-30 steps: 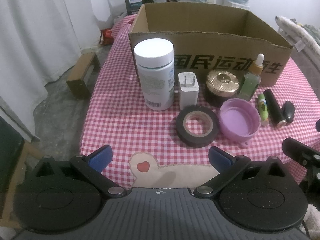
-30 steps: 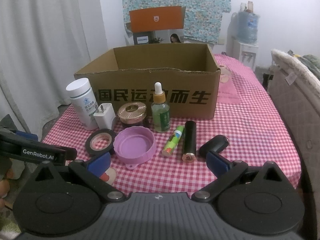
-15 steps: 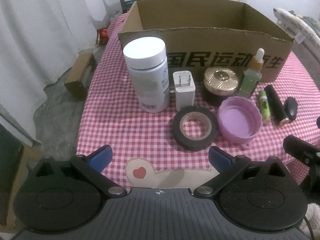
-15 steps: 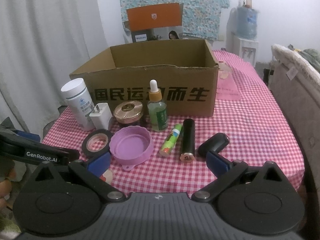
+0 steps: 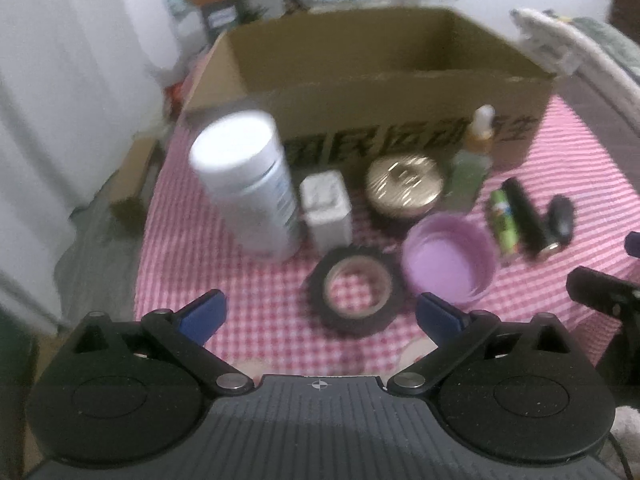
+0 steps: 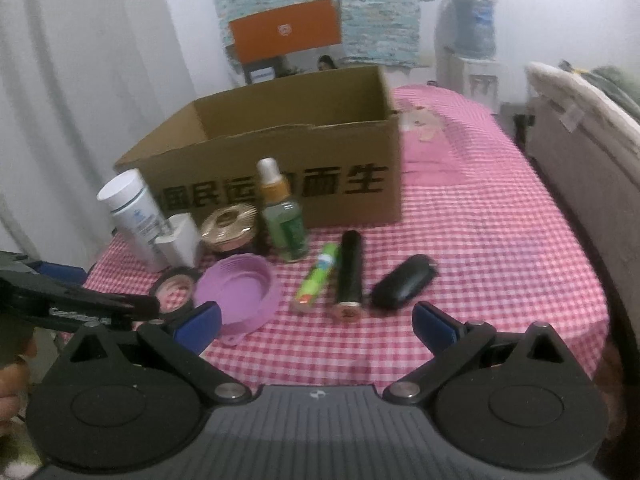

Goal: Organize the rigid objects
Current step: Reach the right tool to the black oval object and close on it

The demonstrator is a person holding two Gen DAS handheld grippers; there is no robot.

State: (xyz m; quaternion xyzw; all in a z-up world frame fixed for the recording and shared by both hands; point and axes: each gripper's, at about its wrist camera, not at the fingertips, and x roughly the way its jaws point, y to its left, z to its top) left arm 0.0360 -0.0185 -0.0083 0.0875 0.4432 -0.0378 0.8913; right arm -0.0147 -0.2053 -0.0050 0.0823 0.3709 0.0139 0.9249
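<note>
On the checked tablecloth, black tape roll lies just ahead of the open, empty left hand-held gripper.

Matt cardboard box, shiny gold lid, cloth tablecloth

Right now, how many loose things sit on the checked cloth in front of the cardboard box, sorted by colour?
White: 2, the pill bottle and charger plug.
Black: 3, the tape roll, black tube, small black case.
Green: 2, the dropper bottle and green stick.
Gold: 1, the gold-lidded jar.
Purple: 1, the purple lid.
Total: 9.
</note>
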